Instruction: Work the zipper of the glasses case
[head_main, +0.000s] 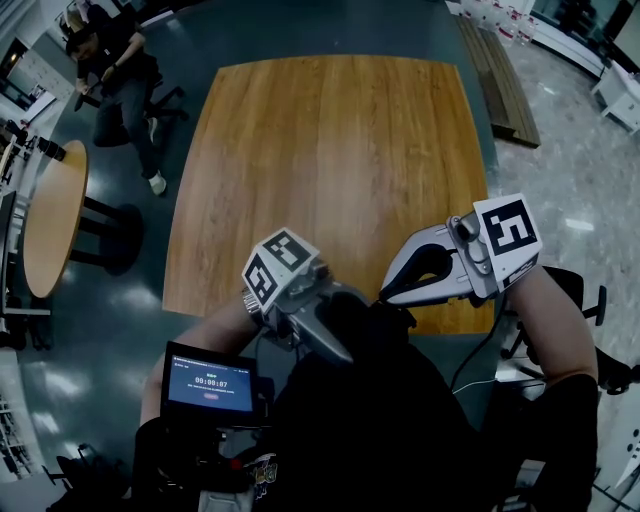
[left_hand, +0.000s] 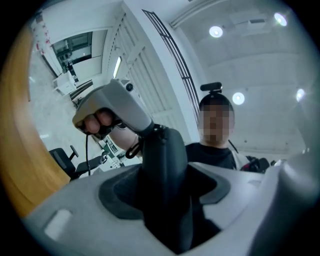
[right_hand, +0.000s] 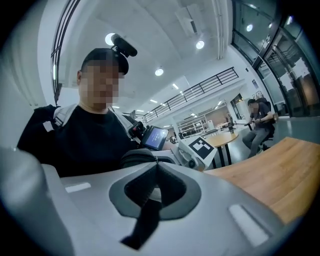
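I hold both grippers close to my chest, past the near edge of the wooden table (head_main: 330, 160). The glasses case (left_hand: 162, 185) is dark and rounded. It stands between the jaws of my left gripper (left_hand: 165, 200), which is shut on its sides. In the head view the left gripper (head_main: 345, 320) and right gripper (head_main: 390, 295) meet over the case (head_main: 365, 312), which hardly shows against my black shirt. My right gripper (right_hand: 155, 195) is shut on a thin black zipper pull (right_hand: 145, 220) at the case's (right_hand: 137, 157) end.
A small lit screen (head_main: 208, 383) hangs at my chest on the left. A round table (head_main: 55, 225) stands left of the wooden one, with a seated person (head_main: 120, 80) behind it. A low bench (head_main: 500, 80) lies at the far right.
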